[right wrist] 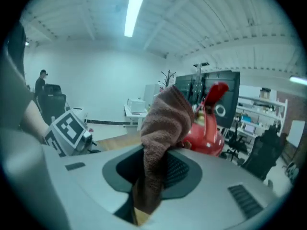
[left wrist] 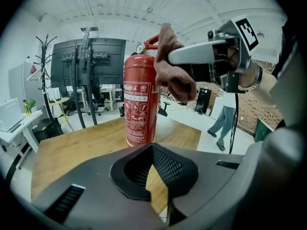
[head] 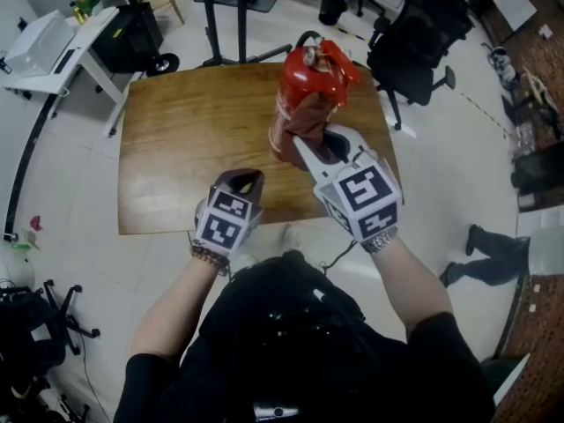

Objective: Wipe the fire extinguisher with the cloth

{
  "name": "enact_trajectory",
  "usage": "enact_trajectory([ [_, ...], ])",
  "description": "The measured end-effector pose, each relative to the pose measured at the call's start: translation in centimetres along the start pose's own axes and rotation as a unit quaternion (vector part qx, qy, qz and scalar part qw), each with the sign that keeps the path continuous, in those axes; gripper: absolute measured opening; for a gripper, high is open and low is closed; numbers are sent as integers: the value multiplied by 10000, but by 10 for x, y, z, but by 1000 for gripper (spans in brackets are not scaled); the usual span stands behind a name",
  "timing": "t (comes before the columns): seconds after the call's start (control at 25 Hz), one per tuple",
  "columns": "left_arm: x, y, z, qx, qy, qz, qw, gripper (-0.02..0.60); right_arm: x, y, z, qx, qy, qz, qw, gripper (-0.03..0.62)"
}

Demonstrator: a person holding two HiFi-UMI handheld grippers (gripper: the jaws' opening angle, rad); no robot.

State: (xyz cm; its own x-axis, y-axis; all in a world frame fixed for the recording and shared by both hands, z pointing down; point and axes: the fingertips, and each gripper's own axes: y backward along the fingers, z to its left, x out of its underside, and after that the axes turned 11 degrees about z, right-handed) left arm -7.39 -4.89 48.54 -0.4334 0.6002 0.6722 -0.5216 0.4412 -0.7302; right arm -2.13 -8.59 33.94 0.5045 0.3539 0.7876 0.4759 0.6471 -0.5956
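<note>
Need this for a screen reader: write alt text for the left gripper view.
A red fire extinguisher stands upright on a wooden table, while the right gripper holds a brown cloth up beside its top. The left gripper, jaws shut and empty, fills the foreground.

A wooden table (head: 176, 148) is set on a pale tiled floor (head: 70, 201), with black office chairs (head: 410, 38) and a white desk (head: 75, 55) ranged beyond it. The white ceiling (right wrist: 86, 28) is lit by a long strip light (right wrist: 134, 11).
</note>
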Motion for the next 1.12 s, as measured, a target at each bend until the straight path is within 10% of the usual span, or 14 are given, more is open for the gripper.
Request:
enact_trajectory([
  [0.6, 3, 23, 12, -187, 60, -136, 9997, 0, -46, -14, -28, 1797, 1520, 220, 9717, 97],
  [1.12, 3, 15, 14, -137, 77, -38, 9999, 0, -29, -28, -18, 2169, 2297, 411, 9479, 97],
])
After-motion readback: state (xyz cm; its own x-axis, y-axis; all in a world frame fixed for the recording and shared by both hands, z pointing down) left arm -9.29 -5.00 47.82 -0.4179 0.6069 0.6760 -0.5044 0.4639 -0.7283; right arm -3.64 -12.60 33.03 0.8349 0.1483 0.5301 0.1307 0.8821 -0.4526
